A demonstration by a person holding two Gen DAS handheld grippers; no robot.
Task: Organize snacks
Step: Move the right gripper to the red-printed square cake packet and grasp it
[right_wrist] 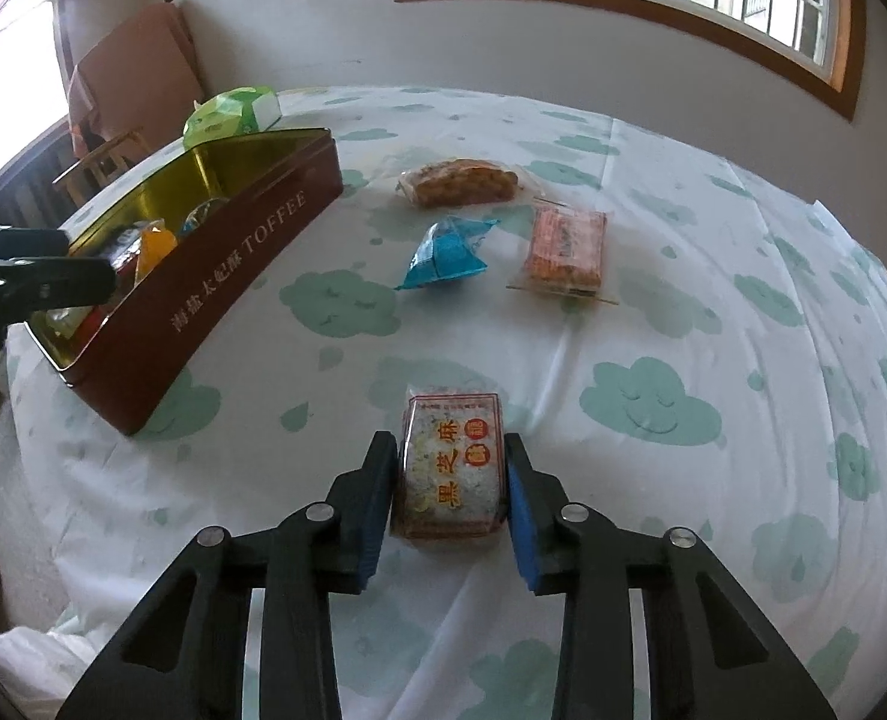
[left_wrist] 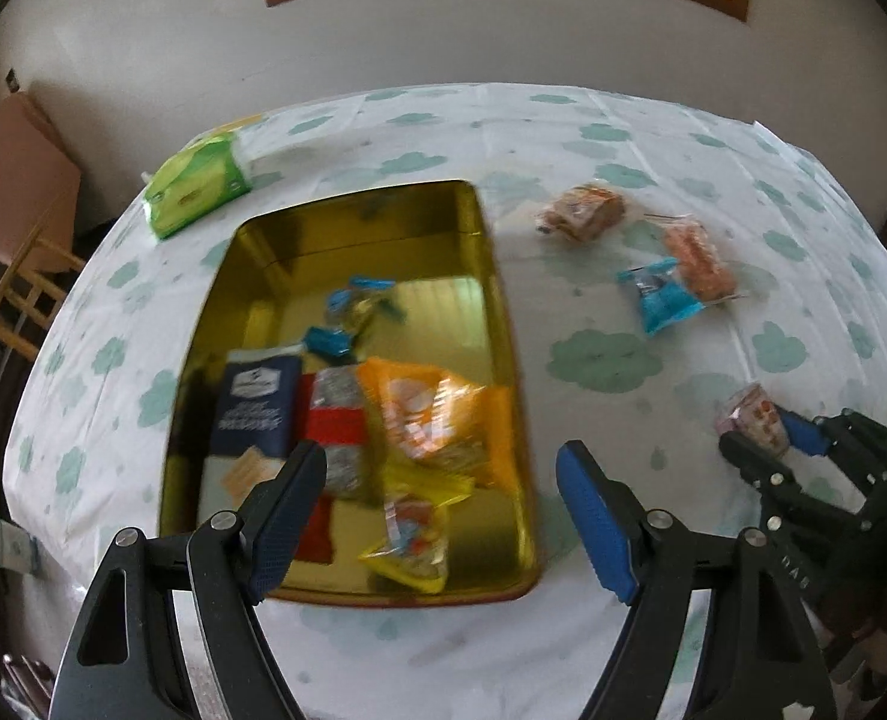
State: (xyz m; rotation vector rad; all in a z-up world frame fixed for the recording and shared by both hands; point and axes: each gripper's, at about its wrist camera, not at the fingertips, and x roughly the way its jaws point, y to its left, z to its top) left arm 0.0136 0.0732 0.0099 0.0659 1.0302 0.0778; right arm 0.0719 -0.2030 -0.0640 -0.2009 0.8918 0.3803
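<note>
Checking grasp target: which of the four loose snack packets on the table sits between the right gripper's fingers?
The red-bordered sesame packet, between the right gripper pads; the other three lie farther off.

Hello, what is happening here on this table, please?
A person is sorting snacks into an open toffee tin with two tools. The right hand-held gripper is closed around a sesame snack packet lying on the tablecloth. The left hand-held gripper is open and empty above the tin, which already holds several packets. A blue packet and two orange ones are on the cloth outside the tin.
</note>
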